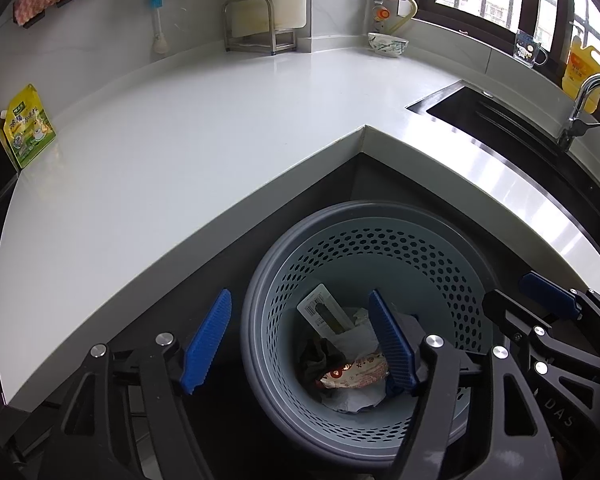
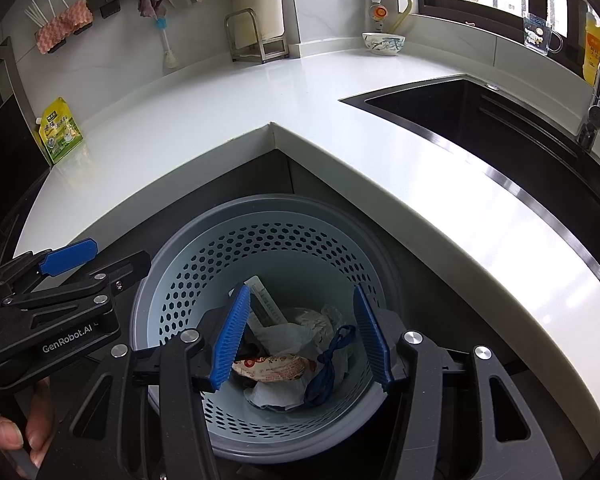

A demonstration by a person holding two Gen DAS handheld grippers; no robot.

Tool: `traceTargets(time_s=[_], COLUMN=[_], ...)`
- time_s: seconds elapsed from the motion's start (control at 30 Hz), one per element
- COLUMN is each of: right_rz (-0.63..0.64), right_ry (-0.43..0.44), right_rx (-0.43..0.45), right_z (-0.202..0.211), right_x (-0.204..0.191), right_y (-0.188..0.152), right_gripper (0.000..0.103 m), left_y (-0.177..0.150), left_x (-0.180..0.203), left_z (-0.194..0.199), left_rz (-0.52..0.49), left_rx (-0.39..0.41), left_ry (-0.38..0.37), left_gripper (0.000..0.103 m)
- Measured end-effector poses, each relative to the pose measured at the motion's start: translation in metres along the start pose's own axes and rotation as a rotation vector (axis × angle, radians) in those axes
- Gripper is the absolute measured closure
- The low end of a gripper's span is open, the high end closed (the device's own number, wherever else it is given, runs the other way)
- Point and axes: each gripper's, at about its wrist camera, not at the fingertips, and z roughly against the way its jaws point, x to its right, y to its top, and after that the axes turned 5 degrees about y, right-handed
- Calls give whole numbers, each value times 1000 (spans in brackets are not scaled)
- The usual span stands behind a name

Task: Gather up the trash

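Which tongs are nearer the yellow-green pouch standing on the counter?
Left. The left tongs hang open over the bin's left rim, on the side of the pouch. The right tongs, also open, hang over the bin's middle, farther away.

"GenRobot.AI" stands on the left gripper (image 2: 66,258) body at nine o'clock; "DAS" on the right gripper (image 1: 548,292) body at four o'clock

bin (image 2: 172,292): grey-blue, hex-holed | counter (image 2: 204,112): white | pouch (image 2: 60,130): yellow-green | pads (image 2: 230,340): blue (ribbed)
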Motion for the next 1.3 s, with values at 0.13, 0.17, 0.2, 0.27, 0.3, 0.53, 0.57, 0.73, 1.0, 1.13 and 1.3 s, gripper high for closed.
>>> traceTargets(time_s=[0.13,0.17,0.2,0.27,0.3,0.53,0.57,0.73,1.0,1.13,1.3], right_rz=[-1,0,0,0,0,0,0,-2,-3,-3,-5], right_ry=[0,-1,-2,-1,0,-1,-1,-2,-1,-4,-6], right_rx=[0,0,1,0,-1,0,0,2,2,3,3], right_z=[0,0,1,0,0,1,1,2,2,3,2], right_x=[0,0,0,0,1,1,1,2,3,3,3], right_y=[0,0,0,0,0,0,1,1,1,0,-1], right_gripper=[51,51,51,51,51,50,50,50,50,50,50], left_y=[-1,-1,-1,-1,-1,0,0,0,-2,-1,-2], left_x=[0,-1,-2,-2,-2,-1,-1,-1,-2,-2,-3], left_z=[1,1,1,2,3,4,4,4,5,3,4], left_rz=[1,3,4,5,6,10,11,13,23,23,25], left_rx=[0,1,2,3,3,6,6,2,5,-3,0], left_ry=[3,5,6,9,10,19,20,25,34,57,76], left_gripper=[30,30,29,28,27,16,15,12,7,7,7])
